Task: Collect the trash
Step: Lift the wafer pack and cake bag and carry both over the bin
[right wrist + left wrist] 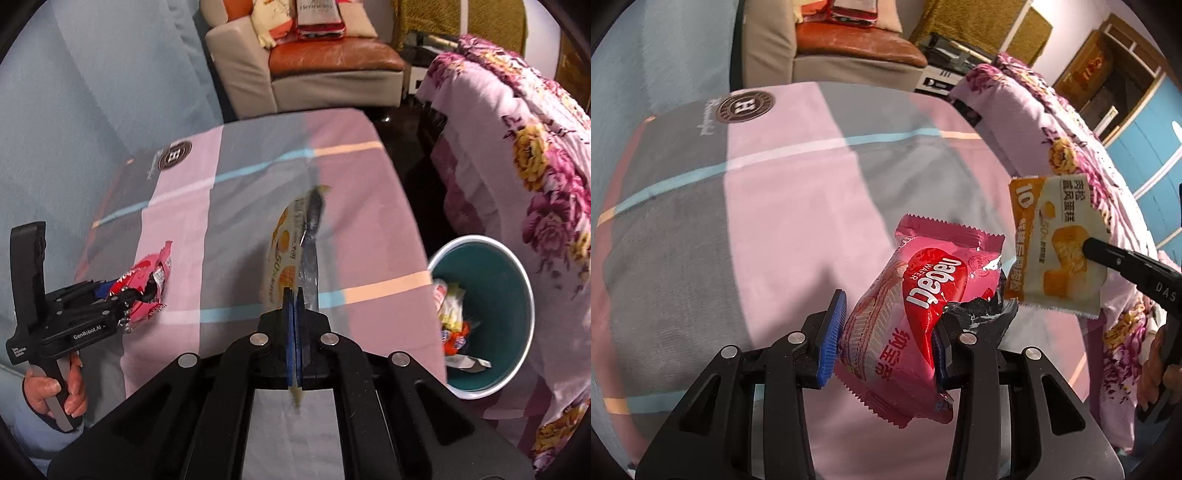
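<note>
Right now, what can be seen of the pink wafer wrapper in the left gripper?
The pink wafer wrapper is a glossy pink and red foil pack with zigzag-cut end seams and white lettering. Its right side is torn open, showing crumpled silver lining. The left gripper clamps it across the middle between blue-padded fingers, holding it clear above the pink and grey cloth. It looks puffy rather than flattened. Nothing else touches it.

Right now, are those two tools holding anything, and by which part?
Left tool clamps the pink wafer wrapper across its middle; right tool pinches the orange cake wrapper by one end edge.
</note>
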`<control>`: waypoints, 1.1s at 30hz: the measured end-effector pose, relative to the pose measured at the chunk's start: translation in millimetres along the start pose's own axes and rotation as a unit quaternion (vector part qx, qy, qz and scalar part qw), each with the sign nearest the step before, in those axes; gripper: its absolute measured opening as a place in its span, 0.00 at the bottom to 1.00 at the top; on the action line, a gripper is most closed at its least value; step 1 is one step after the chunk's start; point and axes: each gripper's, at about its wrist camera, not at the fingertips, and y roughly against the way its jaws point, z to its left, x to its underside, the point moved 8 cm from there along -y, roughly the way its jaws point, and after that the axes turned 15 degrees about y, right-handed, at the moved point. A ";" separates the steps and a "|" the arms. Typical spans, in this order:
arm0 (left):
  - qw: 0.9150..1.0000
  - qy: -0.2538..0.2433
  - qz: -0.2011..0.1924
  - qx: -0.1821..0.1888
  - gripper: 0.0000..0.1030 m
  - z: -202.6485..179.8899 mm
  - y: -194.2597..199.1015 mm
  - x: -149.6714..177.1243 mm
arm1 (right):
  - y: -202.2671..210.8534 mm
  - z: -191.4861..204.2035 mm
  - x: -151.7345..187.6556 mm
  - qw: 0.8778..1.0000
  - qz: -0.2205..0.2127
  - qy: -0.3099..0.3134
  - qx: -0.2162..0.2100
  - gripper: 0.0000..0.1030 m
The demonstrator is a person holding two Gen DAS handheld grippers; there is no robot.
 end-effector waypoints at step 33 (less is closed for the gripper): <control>0.988 -0.152 0.020 -0.009 0.40 -223.9 -51.2 32.9 | 106.7 -179.2 65.6 0.985 -0.108 -0.127 0.041 0.01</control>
